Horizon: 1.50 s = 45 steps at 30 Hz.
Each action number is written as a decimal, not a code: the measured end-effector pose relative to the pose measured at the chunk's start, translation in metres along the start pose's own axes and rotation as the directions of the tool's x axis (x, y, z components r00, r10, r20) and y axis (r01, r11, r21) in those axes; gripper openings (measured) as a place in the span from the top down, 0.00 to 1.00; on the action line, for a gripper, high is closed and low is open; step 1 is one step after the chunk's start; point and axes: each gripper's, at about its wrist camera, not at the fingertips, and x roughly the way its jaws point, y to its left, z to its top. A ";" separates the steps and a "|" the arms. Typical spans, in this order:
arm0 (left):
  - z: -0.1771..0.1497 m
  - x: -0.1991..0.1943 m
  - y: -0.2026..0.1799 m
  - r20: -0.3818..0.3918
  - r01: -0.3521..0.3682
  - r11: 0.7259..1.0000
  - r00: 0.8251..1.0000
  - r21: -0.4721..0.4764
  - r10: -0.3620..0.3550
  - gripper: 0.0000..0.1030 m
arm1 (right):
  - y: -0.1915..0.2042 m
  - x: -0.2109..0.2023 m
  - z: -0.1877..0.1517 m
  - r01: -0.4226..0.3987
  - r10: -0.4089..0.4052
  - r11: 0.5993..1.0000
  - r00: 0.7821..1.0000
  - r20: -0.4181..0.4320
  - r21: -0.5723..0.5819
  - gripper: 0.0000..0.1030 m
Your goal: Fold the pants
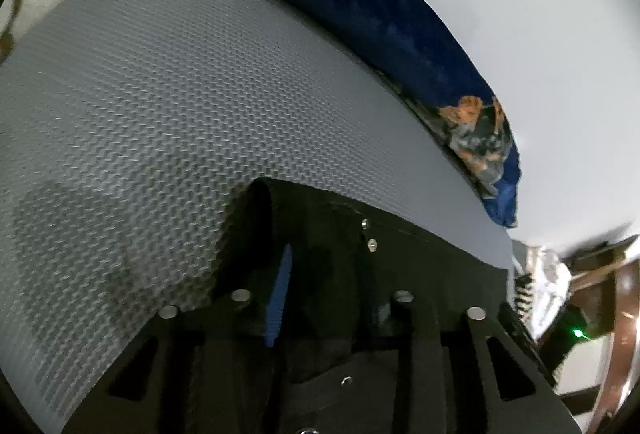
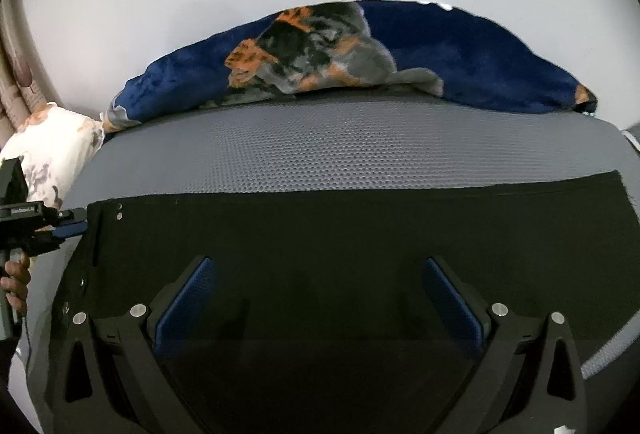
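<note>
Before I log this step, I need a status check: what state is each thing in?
black pants: spread flat on the grey mat
left gripper: jaws narrow at the pants' corner, grip unclear
right gripper: open, empty, over the pants
blue blanket: crumpled behind the mat

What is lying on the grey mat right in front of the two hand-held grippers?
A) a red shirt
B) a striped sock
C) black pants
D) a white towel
C: black pants are spread flat across the textured grey mat, with the blue blanket bunched up behind at the mat's far edge.
</note>
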 end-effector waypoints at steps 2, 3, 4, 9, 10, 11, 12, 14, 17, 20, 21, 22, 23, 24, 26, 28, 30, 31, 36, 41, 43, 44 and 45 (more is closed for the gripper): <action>0.003 0.001 -0.001 -0.022 0.073 0.997 0.997 -0.014 -0.073 0.83 | 0.003 0.005 0.002 -0.004 0.004 1.000 1.000 -0.003 -0.011 0.00; 0.004 0.002 -0.002 -0.028 0.097 0.995 0.995 -0.021 -0.097 0.85 | 0.003 0.007 0.003 -0.008 0.008 1.000 1.000 -0.006 -0.017 0.00; 0.005 0.002 -0.004 -0.030 0.109 0.994 0.993 -0.024 -0.110 0.85 | 0.005 0.010 0.005 -0.009 0.009 1.000 1.000 -0.008 -0.026 0.00; 0.006 -0.004 0.000 -0.008 0.020 1.000 1.000 0.003 -0.020 0.85 | 0.004 0.018 0.009 -0.015 0.015 0.999 1.000 -0.015 -0.033 0.00; 0.007 -0.005 0.004 -0.002 0.016 1.000 1.000 -0.006 -0.016 0.85 | 0.003 0.020 0.009 -0.014 0.013 0.999 1.000 -0.017 -0.030 0.00; 0.007 -0.006 0.009 0.002 0.014 1.000 1.000 -0.021 -0.014 0.85 | 0.002 0.021 0.008 -0.011 0.011 1.000 1.000 -0.019 -0.026 0.00; 0.007 -0.007 0.012 0.003 0.020 0.999 1.000 -0.031 -0.020 0.85 | 0.000 0.023 0.008 -0.012 0.012 1.000 1.000 -0.022 -0.017 0.00; 0.008 -0.004 0.016 0.001 0.041 0.998 0.999 -0.052 -0.041 0.85 | -0.003 0.027 0.008 -0.021 0.021 1.000 0.999 -0.033 0.008 0.00; 0.008 0.002 0.015 -0.022 0.024 0.999 0.999 -0.047 -0.025 0.84 | -0.004 0.030 0.010 -0.024 0.025 0.999 0.999 -0.046 0.024 0.00; 0.007 0.000 0.018 -0.024 0.025 0.999 0.999 -0.046 -0.026 0.84 | -0.004 0.026 0.011 -0.027 0.027 1.000 0.999 -0.027 0.009 0.00; 0.006 -0.002 0.020 -0.020 0.033 0.998 0.999 -0.055 -0.034 0.82 | -0.004 0.026 0.011 -0.022 0.022 1.000 0.999 -0.024 0.004 0.00; 0.005 -0.003 0.022 -0.021 0.032 0.997 0.999 -0.068 -0.034 0.81 | -0.004 0.026 0.012 -0.014 0.014 1.000 1.000 -0.021 -0.001 0.00; 0.004 -0.006 0.027 -0.025 0.034 0.996 0.999 -0.086 -0.036 0.81 | -0.004 0.026 0.012 -0.011 0.011 1.000 1.000 -0.022 0.002 0.00; 0.004 -0.006 0.030 -0.027 0.046 0.994 0.998 -0.098 -0.049 0.81 | -0.005 0.027 0.012 -0.012 0.012 1.000 1.000 -0.025 0.006 0.00; 0.002 -0.005 0.035 -0.037 0.081 0.988 0.996 -0.129 -0.086 0.81 | -0.005 0.028 0.012 -0.024 0.024 1.000 0.999 -0.029 0.016 0.00; 0.000 -0.002 0.037 -0.045 0.089 0.986 0.994 -0.142 -0.096 0.81 | -0.004 0.029 0.011 -0.019 0.019 1.000 0.999 -0.029 0.012 0.00; -0.002 0.002 0.034 -0.045 0.110 0.985 0.992 -0.135 -0.117 0.81 | -0.004 0.032 0.009 -0.021 0.022 1.000 0.999 -0.038 0.016 0.00; -0.001 0.004 0.033 -0.047 0.111 0.985 0.992 -0.132 -0.119 0.81 | -0.004 0.033 0.008 -0.023 0.024 1.000 0.999 -0.043 0.021 0.00; 0.010 0.021 0.025 -0.055 0.142 0.980 0.987 -0.138 -0.151 0.81 | -0.004 0.038 0.007 -0.022 0.023 1.000 0.998 -0.053 0.022 0.00; 0.023 0.032 0.010 -0.063 0.190 0.977 0.978 -0.101 -0.197 0.81 | -0.005 0.042 0.011 -0.023 0.024 1.000 0.998 -0.058 0.007 0.00; 0.028 0.038 0.006 -0.067 0.202 0.975 0.976 -0.092 -0.208 0.81 | -0.006 0.043 0.012 -0.020 0.020 1.000 0.998 -0.058 -0.002 0.00; 0.030 0.042 0.004 -0.070 0.201 0.975 0.976 -0.092 -0.208 0.81 | -0.006 0.044 0.013 -0.022 0.022 1.000 0.998 -0.059 -0.005 0.00; 0.031 0.045 0.005 -0.072 0.199 0.975 0.976 -0.095 -0.207 0.81 | -0.007 0.045 0.013 -0.023 0.023 1.000 0.998 -0.059 -0.005 0.00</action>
